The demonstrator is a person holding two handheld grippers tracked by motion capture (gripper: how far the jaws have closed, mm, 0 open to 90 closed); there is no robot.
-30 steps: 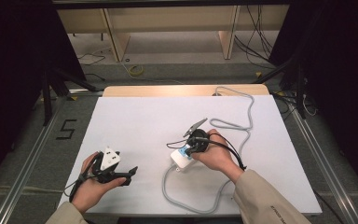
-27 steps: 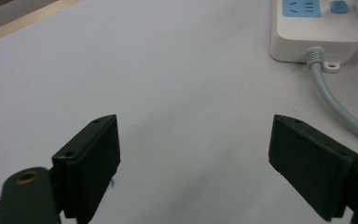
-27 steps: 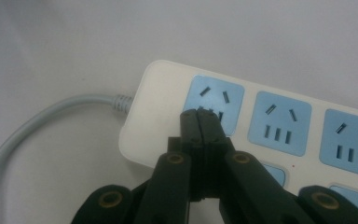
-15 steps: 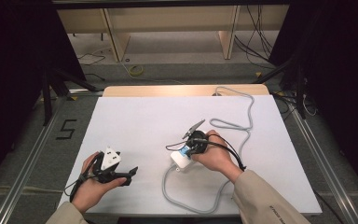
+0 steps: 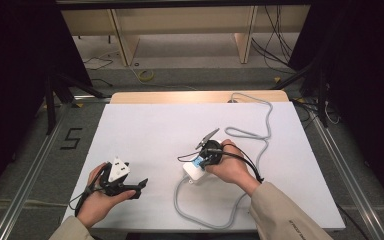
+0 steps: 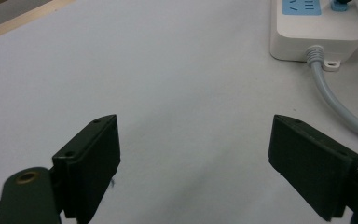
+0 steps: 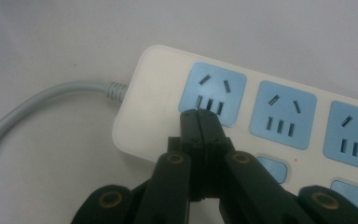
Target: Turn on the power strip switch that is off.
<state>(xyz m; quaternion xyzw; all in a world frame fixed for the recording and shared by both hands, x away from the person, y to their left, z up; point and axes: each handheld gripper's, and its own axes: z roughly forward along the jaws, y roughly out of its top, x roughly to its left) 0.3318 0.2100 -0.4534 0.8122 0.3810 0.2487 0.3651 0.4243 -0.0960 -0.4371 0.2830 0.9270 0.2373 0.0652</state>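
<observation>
A white power strip (image 5: 192, 172) with blue sockets lies on the white table (image 5: 155, 130), and its grey cable (image 5: 267, 122) loops away to the back. My right gripper (image 5: 202, 160) hovers over the strip's near end. In the right gripper view its jaws (image 7: 199, 114) are pressed together with nothing between them, their tip over the end socket (image 7: 213, 93) of the strip (image 7: 154, 107). My left gripper (image 5: 139, 188) rests at the front left, held in a hand, pointing right. Its jaws (image 6: 194, 122) stand wide apart over bare table, and the strip (image 6: 317, 30) and the cable (image 6: 335, 105) lie ahead of them.
The cable (image 5: 200, 220) makes a second loop near the front edge, beside the right forearm. A wooden strip (image 5: 180, 96) runs along the table's far edge. Metal rails (image 5: 35, 165) flank the table, and shelving (image 5: 180, 30) stands beyond it.
</observation>
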